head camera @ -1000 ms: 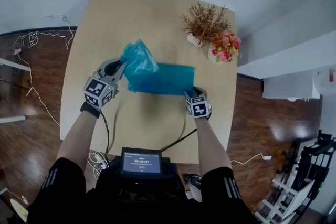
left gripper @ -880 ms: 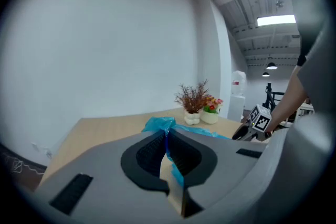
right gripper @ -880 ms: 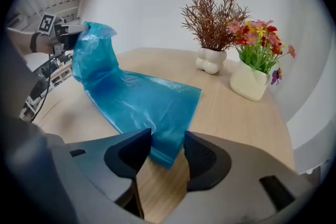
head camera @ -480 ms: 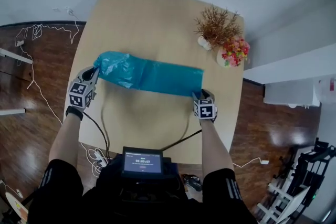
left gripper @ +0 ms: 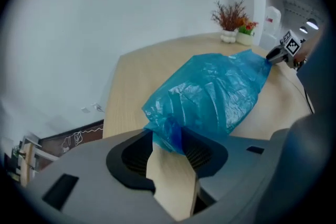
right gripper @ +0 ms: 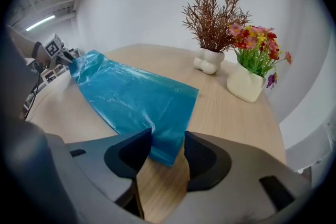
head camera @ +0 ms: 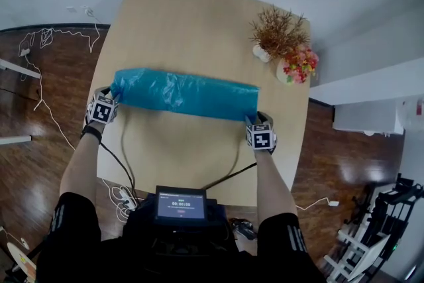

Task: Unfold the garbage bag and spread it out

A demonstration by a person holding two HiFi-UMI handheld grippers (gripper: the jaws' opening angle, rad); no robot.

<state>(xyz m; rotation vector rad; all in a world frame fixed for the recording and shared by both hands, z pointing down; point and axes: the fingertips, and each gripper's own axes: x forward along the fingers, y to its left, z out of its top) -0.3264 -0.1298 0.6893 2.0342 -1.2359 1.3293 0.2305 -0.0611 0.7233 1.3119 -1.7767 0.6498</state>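
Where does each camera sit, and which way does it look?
Head view: on the head, steeply down at the table; shows arms, left gripper, right gripper.
Left gripper view: on that gripper, along the garbage bag toward the right gripper; own jaws, just opening, flank the bag's end.
Right gripper view: the opposite way, toward the left gripper; own jaws apart.
Gripper views share the potted plants.

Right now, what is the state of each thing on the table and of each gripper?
bag, stretched out in a long strip, left end crumpled.
left gripper, jaws have just been opening, bag end between them.
right gripper, jaws apart, bag corner between them.
dried plant, upright.
flowers, upright.
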